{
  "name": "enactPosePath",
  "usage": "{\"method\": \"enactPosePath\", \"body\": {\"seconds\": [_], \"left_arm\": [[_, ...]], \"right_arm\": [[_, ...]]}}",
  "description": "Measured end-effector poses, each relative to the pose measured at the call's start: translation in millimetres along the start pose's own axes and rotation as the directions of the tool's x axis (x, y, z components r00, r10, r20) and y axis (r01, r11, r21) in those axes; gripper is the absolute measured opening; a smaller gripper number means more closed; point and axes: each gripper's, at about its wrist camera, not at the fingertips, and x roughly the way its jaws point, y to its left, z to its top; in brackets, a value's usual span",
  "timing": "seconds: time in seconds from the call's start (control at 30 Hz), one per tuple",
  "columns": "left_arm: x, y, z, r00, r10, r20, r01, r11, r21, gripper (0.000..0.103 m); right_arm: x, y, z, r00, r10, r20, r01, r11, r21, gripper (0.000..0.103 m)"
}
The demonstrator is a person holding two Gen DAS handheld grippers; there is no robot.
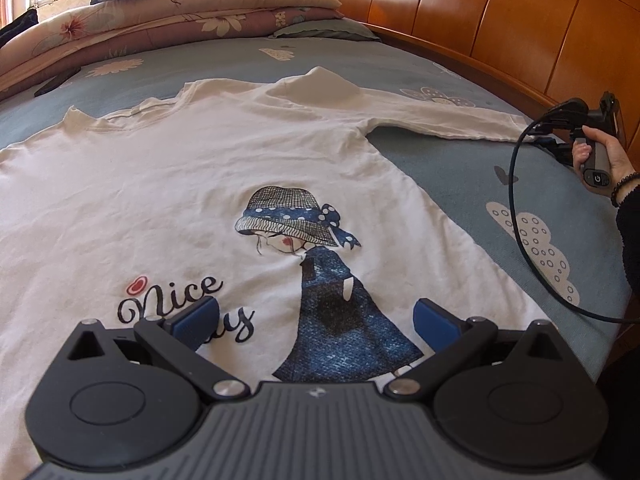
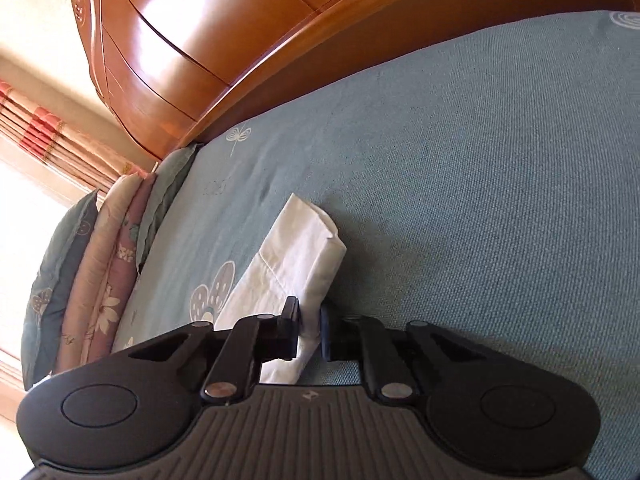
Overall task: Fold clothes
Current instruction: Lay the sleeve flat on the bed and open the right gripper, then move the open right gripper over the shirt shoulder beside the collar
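A white long-sleeved shirt [image 1: 168, 184] with a printed girl in a blue dress lies spread flat on the blue bedsheet [image 1: 460, 184]. My left gripper [image 1: 316, 320] hovers open over the shirt's lower front, its blue pads [image 1: 196, 320] wide apart with nothing between them. The shirt's right sleeve [image 1: 440, 120] stretches toward the bed's far side. There a hand holds my right gripper [image 1: 560, 144] at the cuff. In the right wrist view the right gripper [image 2: 310, 320] is shut on the white sleeve cuff [image 2: 304, 248], the cloth pinched between its pads.
A wooden headboard [image 1: 500, 20] runs along the bed's far side. Folded quilts and pillows [image 1: 160, 12] are stacked at the bed's end by the window. A black cable [image 1: 516, 216] loops from the right gripper across the sheet. A dark flat object [image 1: 56, 82] lies near the quilts.
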Motion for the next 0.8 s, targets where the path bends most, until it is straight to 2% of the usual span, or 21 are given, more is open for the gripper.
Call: {"method": "enactPosePath", "body": {"seconds": [0.27, 0.33, 0.4, 0.47, 0.53, 0.6, 0.67, 0.73, 0.8], "left_arm": [[0, 0, -2, 1.0, -0.004, 0.014, 0.004, 1.0, 0.002, 0.102], [0, 1, -2, 1.0, -0.005, 0.017, 0.005, 1.0, 0.0, 0.102], [-1, 1, -2, 1.0, -0.008, 0.02, 0.008, 1.0, -0.003, 0.102], [-1, 2, -3, 1.0, -0.012, 0.022, 0.012, 1.0, -0.006, 0.102], [-1, 1, -3, 1.0, -0.011, 0.023, 0.011, 1.0, -0.009, 0.102], [-1, 1, -3, 1.0, -0.008, 0.026, 0.008, 1.0, -0.009, 0.102], [-1, 0, -4, 1.0, -0.003, 0.028, 0.003, 1.0, -0.004, 0.102], [-1, -1, -4, 1.0, 0.002, 0.029, -0.002, 1.0, -0.001, 0.102], [-1, -1, -3, 1.0, 0.002, 0.027, -0.001, 1.0, -0.007, 0.103]], "right_arm": [[-16, 15, -2, 0.992, -0.127, -0.003, 0.127, 0.991, -0.047, 0.013], [-20, 18, -3, 0.987, -0.158, 0.007, 0.158, 0.986, -0.052, 0.015], [-23, 21, -4, 0.982, -0.188, 0.016, 0.189, 0.98, -0.056, 0.02], [-34, 31, -3, 0.963, -0.251, 0.095, 0.259, 0.962, -0.088, 0.026], [-47, 42, -3, 0.953, -0.245, 0.178, 0.269, 0.954, -0.129, 0.029], [-56, 55, -5, 0.966, -0.166, 0.197, 0.203, 0.961, -0.188, 0.029], [-58, 72, -12, 0.985, -0.057, 0.16, 0.097, 0.963, -0.253, 0.03], [-54, 96, -25, 0.995, 0.072, 0.061, -0.048, 0.942, -0.331, 0.034], [-44, 125, -46, 0.984, 0.171, -0.049, -0.176, 0.9, -0.399, 0.034]]}}
